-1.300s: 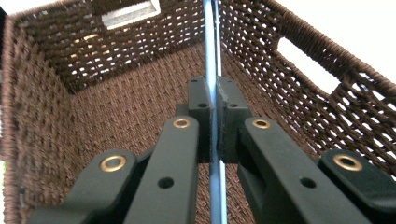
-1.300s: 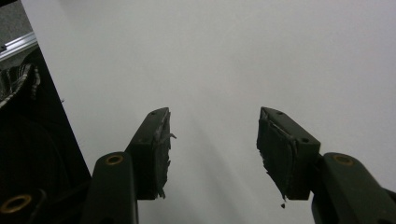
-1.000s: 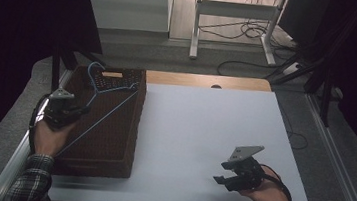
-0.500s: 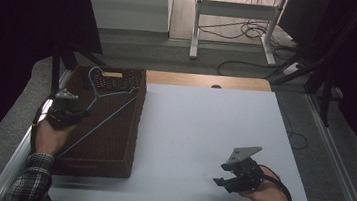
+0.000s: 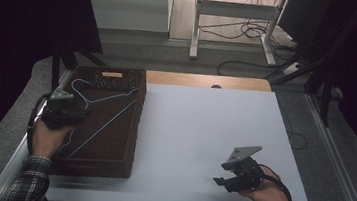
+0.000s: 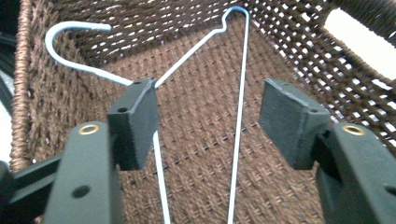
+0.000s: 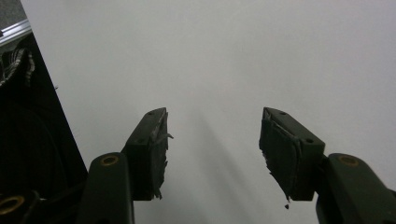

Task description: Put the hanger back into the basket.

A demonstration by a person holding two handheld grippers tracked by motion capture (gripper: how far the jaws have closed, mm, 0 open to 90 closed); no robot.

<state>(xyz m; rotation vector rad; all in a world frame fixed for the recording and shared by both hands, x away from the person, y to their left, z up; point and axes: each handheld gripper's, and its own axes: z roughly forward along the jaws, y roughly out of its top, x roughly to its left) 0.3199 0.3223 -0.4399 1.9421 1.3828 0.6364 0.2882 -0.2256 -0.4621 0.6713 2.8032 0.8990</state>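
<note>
- White table (image 5: 203, 133) under dim light, dark surroundings.
- Thin white wire hanger (image 6: 240, 107) lies in brown wicker basket (image 5: 112, 139) at table's left edge, hook toward far end.
- Left gripper (image 6: 208, 119) over basket, jaws apart, straddling hanger wire.
- Right gripper (image 7: 212, 149) near table's front right corner, jaws apart, holding nothing.

left black two-jaw gripper (image 5: 77, 113): grey three-cornered plate, brass screws | right black two-jaw gripper (image 5: 223, 180): grey plate, frayed pads (image 7: 159, 154), black cable | plaid sleeves (image 5: 27, 185)
</note>
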